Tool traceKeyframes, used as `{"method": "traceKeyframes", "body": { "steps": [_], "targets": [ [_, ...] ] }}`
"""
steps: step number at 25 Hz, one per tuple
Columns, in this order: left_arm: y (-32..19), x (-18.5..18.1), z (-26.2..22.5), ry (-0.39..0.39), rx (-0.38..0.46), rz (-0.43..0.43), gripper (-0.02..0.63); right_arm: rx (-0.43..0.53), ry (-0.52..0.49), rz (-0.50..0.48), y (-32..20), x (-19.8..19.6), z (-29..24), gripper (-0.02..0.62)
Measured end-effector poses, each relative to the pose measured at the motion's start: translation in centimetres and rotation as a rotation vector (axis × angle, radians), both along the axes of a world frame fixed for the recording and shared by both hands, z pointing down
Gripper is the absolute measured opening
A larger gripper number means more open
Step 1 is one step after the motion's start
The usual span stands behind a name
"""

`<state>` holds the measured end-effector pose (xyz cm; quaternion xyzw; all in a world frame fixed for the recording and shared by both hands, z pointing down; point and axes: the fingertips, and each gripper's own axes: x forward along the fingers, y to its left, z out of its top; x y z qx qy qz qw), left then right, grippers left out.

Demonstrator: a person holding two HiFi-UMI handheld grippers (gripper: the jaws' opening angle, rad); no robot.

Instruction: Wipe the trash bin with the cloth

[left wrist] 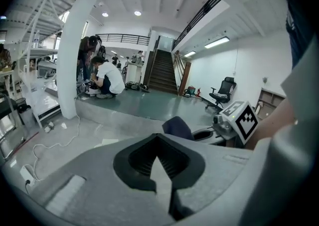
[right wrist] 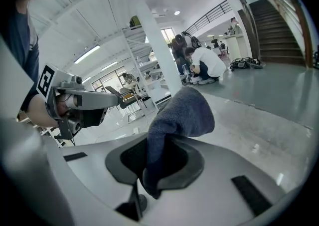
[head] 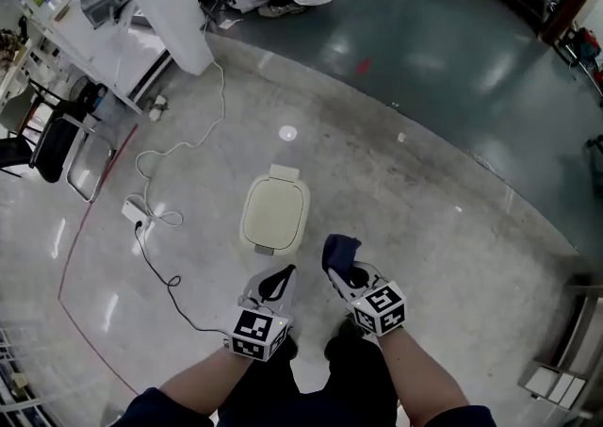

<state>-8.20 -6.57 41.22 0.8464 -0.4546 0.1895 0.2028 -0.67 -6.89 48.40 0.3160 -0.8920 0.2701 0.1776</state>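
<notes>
My right hand-held gripper [head: 347, 271] pinches the cloth [head: 339, 251]; my left hand-held gripper [head: 278, 277] is pressed together. The trash bin [head: 274, 215] stands on the shiny grey floor [head: 424, 199].

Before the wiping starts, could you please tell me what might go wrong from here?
The dark blue cloth is pinched at one end by the right gripper and may slip out when rubbed. The cream lidded trash bin stands free on the glossy floor, with the empty left gripper off it, so it may slide.
</notes>
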Motion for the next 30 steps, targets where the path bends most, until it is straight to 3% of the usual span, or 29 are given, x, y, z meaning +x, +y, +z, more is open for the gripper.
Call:
{"method": "traceKeyframes", "body": {
  "steps": [7, 14, 21, 30],
  "targets": [
    [2.4, -1.4, -16.9, 0.01, 0.017, -0.025, -0.003, -0.008, -0.04, -0.042, 3.6, -2.4, -16.5, 0.054],
    [6.8, -0.5, -29.6, -0.005, 0.158, 0.011, -0.003, 0.142, 0.028, -0.121, 7.0, -3.1, -29.2, 0.054],
    [10.5, 0.6, -35.4, 0.023, 0.231, 0.045, -0.003, 0.298, -0.013, -0.114, 9.8, -3.3, -38.6, 0.054],
    [13.4, 2.1, -37.2, 0.066, 0.269, 0.075, -0.003, 0.373, -0.036, -0.08, 13.6, -3.3, -41.5, 0.054]
  ]
}}
